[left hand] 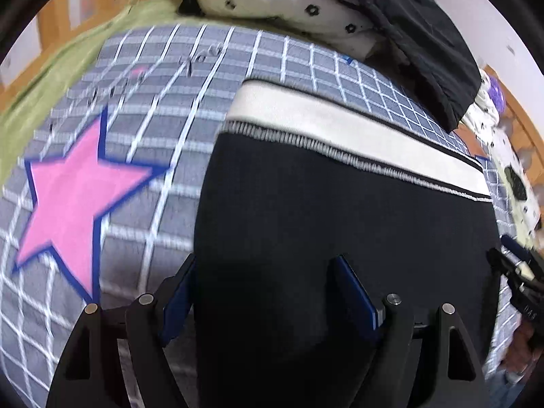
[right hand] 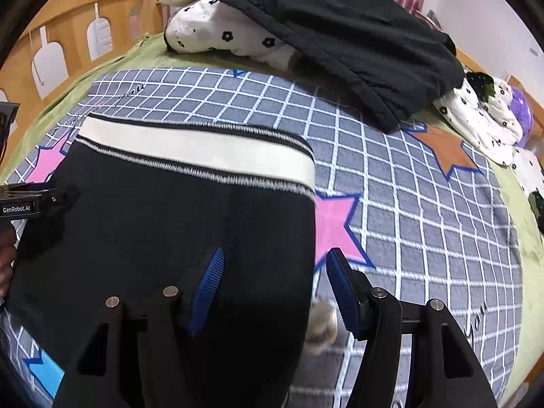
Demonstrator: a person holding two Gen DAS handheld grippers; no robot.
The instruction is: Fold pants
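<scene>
Black pants point(left hand: 340, 224) with a white waistband point(left hand: 340, 125) lie flat on a grey checked bedspread point(left hand: 146, 156). They also show in the right wrist view point(right hand: 176, 217), waistband point(right hand: 204, 149) at the far end. My left gripper point(left hand: 265, 272) is open, its jaws straddling the pants' left edge, low over the fabric. My right gripper point(right hand: 275, 268) is open, its jaws straddling the pants' right edge. The left gripper's body point(right hand: 27, 200) shows at the left of the right wrist view; the right gripper's body point(left hand: 520, 275) shows at the right of the left wrist view.
A black garment point(right hand: 350, 34) lies over a white flowered quilt point(right hand: 221, 34) at the bed's far end. A wooden bed rail point(right hand: 85, 20) runs along the far left. Pink stars point(left hand: 74, 197) and an orange star point(right hand: 445, 153) are printed on the bedspread. A small beige fuzzy thing point(right hand: 321, 326) lies near my right gripper.
</scene>
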